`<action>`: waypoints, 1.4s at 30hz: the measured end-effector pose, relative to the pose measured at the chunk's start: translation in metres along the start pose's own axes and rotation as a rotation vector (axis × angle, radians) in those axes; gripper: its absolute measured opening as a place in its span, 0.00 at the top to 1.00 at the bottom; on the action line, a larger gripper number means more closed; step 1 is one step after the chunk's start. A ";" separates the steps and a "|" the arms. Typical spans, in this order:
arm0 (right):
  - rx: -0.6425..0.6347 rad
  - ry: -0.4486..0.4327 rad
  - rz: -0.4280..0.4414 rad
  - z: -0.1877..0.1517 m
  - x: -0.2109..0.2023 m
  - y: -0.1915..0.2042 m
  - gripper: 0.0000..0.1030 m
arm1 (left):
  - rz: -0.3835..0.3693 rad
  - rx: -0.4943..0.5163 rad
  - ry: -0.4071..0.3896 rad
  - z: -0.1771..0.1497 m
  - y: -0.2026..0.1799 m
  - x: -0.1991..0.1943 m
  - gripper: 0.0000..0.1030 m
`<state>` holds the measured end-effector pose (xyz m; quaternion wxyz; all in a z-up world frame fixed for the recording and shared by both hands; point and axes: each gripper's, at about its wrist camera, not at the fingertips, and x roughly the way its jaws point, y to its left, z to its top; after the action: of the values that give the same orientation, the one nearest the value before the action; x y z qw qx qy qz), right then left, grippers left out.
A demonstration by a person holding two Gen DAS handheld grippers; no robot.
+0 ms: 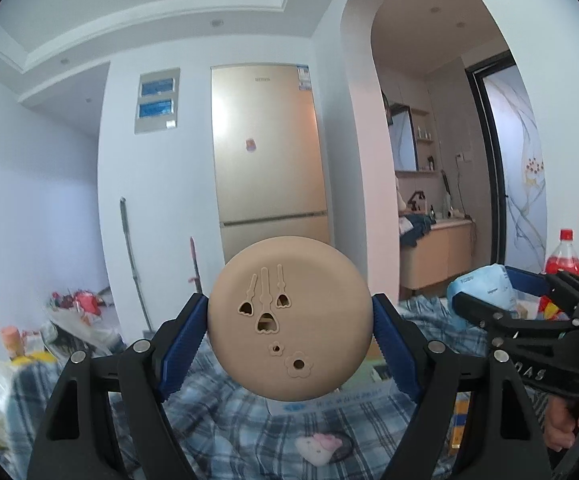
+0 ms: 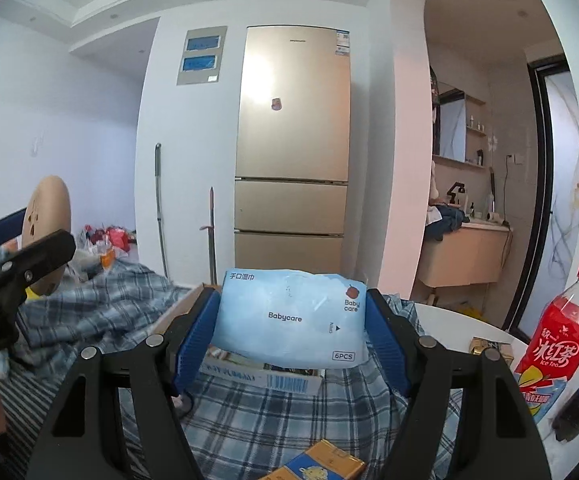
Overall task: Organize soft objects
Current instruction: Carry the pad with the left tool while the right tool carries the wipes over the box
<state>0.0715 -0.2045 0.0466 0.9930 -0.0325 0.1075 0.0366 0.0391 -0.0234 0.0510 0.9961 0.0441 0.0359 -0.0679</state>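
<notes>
**Both grippers loaded and lifted**

My left gripper (image 1: 289, 340) is clamped on a tan round pad (image 1: 289, 316), blue fingers (image 1: 185, 344) pressing its two sides at the widest line. I'm holding it on edge, flat face toward the lens, cut-out flower shapes showing. I'd say gripping across the width keeps a squashy disc from folding. It hangs up in the air, above the plaid cloth (image 1: 249, 420) below the fingers. Down near the bottom, under the pad, a small pink-and-white plush (image 1: 321, 446) lies on the cloth.

My right gripper (image 2: 289, 332) is closed on a light blue wipes pack (image 2: 289, 316), label upright and readable, fingers (image 2: 387, 344) squeezing both short ends. The pack bulges a little between them, so it gives; I judge the hold firm enough. It sits raised over a flat box (image 2: 265, 376) just beneath, on the same plaid cloth (image 2: 273, 416). An orange carton (image 2: 321, 462) is closer to me, below the gripper; a red tea bottle (image 2: 557, 332) stands off right.

Pose: both grippers point level, forward toward the fridge (image 2: 293, 140), side by side. From the right camera the pad (image 2: 47, 216) shows edge-on at far left, so the two loads are well apart. My guess: both still need a home.
</notes>
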 end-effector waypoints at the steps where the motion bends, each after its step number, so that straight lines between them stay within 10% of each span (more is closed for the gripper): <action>1: 0.010 -0.006 0.001 0.007 -0.002 -0.001 0.30 | 0.005 0.001 -0.006 0.004 0.000 0.000 0.20; 15: 0.026 -0.256 -0.017 0.132 -0.028 0.002 0.30 | 0.040 -0.076 -0.108 0.108 0.010 0.007 0.20; 20: 0.080 -0.217 0.080 0.161 -0.020 -0.004 0.30 | 0.029 -0.116 -0.153 0.130 0.017 0.012 0.20; 42: 0.078 -0.091 -0.013 0.120 0.066 -0.022 0.30 | 0.023 -0.055 0.087 0.103 0.006 0.121 0.20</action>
<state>0.1633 -0.2128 0.1508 0.9976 0.0073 0.0634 0.0276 0.1660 -0.0429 0.1448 0.9951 0.0203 0.0805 -0.0536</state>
